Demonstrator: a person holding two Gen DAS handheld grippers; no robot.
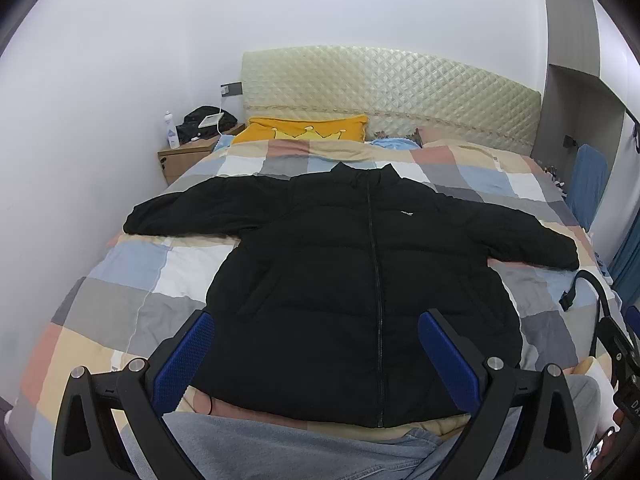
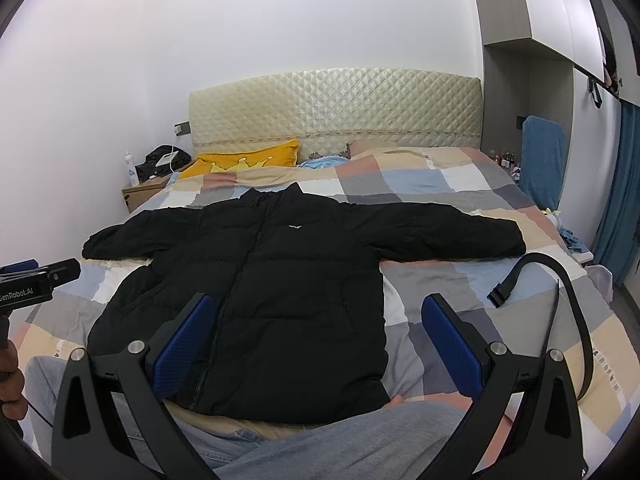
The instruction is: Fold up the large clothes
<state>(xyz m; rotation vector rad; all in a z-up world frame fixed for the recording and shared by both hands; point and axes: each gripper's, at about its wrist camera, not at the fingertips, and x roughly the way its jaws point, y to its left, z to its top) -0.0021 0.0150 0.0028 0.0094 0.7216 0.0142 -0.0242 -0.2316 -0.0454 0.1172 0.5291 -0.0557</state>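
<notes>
A black puffer jacket [image 1: 340,280] [image 2: 256,292] lies flat and zipped on the checked quilt of the bed [image 1: 132,280], collar toward the headboard, both sleeves spread out sideways. My left gripper [image 1: 318,352] hovers open above the jacket's hem, its blue pads [image 1: 184,356] wide apart with nothing between them. My right gripper [image 2: 316,340] is open too, held over the jacket's lower right side and holding nothing. The left gripper's body [image 2: 36,280] shows at the left edge of the right wrist view.
A person's jeans-clad legs [image 2: 320,440] lie at the near bed edge. A yellow pillow [image 1: 304,130] and padded headboard [image 1: 384,92] stand at the far end. A wooden nightstand [image 1: 184,156] with a bottle is far left. A black strap [image 2: 560,296] curls at right.
</notes>
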